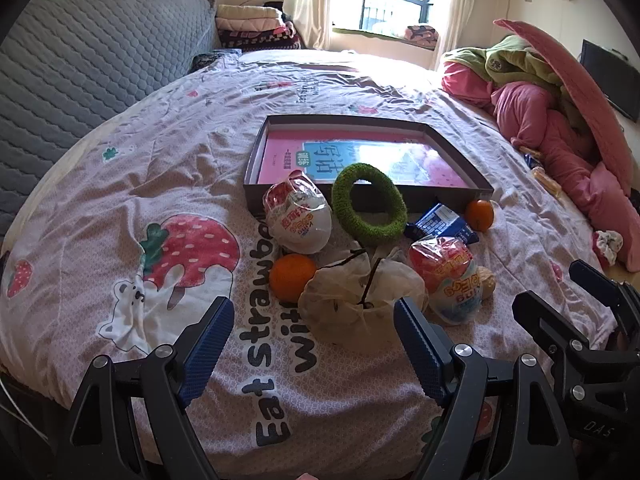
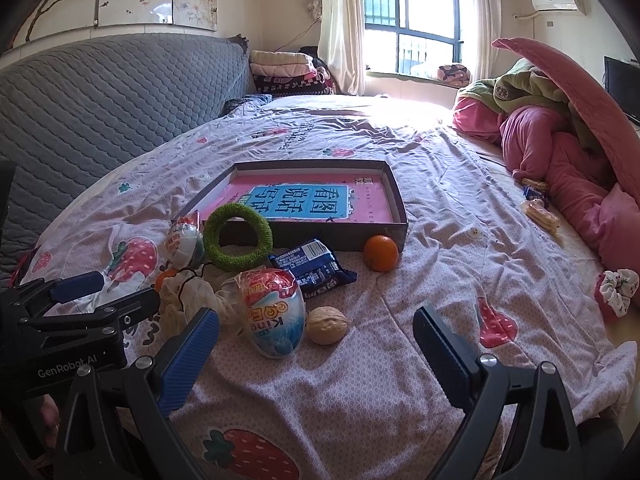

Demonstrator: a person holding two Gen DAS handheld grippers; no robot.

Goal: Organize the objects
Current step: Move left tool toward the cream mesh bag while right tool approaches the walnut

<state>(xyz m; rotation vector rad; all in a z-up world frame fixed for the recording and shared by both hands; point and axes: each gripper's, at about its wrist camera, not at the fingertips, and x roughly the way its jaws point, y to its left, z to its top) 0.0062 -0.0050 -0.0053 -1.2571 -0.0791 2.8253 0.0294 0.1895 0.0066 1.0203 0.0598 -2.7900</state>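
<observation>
Bed (image 2: 420, 360) with strawberry sheet | dark shallow box (image 2: 400, 216) mid-bed, pink book (image 2: 304, 200) inside | green ring (image 2: 238, 240) leaning on box's near wall | toy eggs, oranges, walnut (image 2: 326, 325) piled just in front | left gripper (image 1: 314, 342) and right gripper (image 2: 316, 344) both wide open, holding nothing

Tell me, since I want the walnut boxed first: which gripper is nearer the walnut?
Right. The walnut lies just ahead of the open right gripper; the left gripper faces the white pouch, walnut beyond it.
</observation>
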